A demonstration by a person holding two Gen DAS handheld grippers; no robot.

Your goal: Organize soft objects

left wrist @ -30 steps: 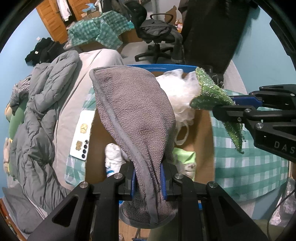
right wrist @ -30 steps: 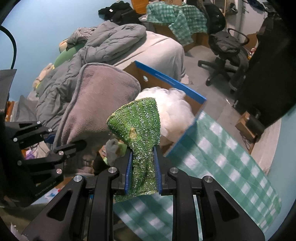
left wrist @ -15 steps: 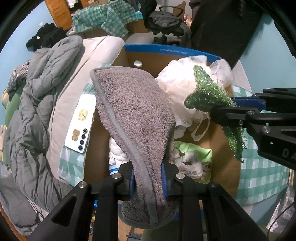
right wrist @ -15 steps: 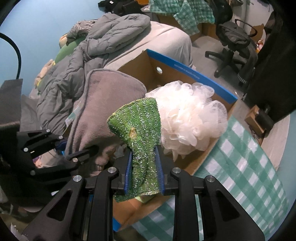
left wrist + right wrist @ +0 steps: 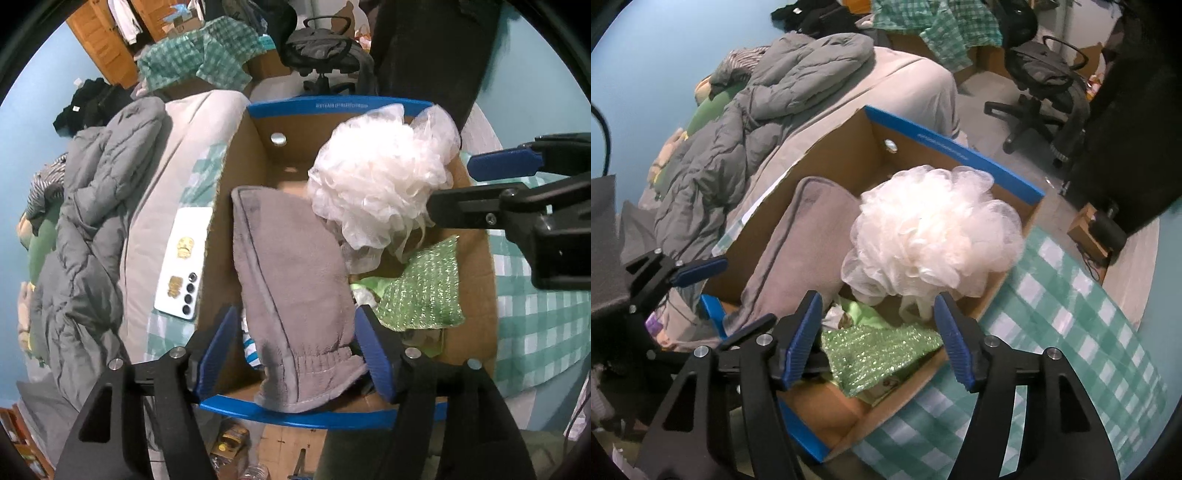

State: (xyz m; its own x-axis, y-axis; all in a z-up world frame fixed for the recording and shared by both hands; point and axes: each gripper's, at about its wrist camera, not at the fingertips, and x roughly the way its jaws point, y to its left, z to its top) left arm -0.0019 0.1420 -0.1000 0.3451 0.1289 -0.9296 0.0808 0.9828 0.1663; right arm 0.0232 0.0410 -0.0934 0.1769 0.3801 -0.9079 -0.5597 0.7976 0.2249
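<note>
**Left wrist view.** Caught the left gripper (image 5: 294,314) with jaws just spread apart, clamped on nothing. Let go of the grey cloth (image 5: 291,280), which half a second before had stood pinched and upright between the pads. Left it lying loose between the open fingers, slumped along the 9 o'clock side of the cardboard box (image 5: 340,107), its gathered hem draped over the blue rim at 6 o'clock. Also showed the white bath pouf (image 5: 376,184) piled high toward 1 o'clock and the green glitter cloth (image 5: 424,288) down inside the box at 4 o'clock, no longer dangling from the right gripper (image 5: 450,186), itself parted at 3 o'clock and empty. Spotted a white phone (image 5: 183,266) on the bed just outside the box wall at 9 o'clock.

**Right wrist view.** Found the right gripper (image 5: 878,301) likewise just opened, pads wide and pressing on nothing. Dropped the green glitter cloth (image 5: 879,350) into the near corner of the box (image 5: 960,151) at 6 o'clock, below and between the fingers, apparently clear of both pads. Showed the grey cloth (image 5: 809,251) leaning against the box side at 9 o'clock, the pouf (image 5: 934,240) at centre, and the left gripper (image 5: 738,295) parted at 8 o'clock. Set the box on a checked cover (image 5: 1071,295) stretching to 4 o'clock.

Judged both soft items delivered. Likely called next for lifting both grippers clear, perhaps tucking the overhanging grey hem inside.
</note>
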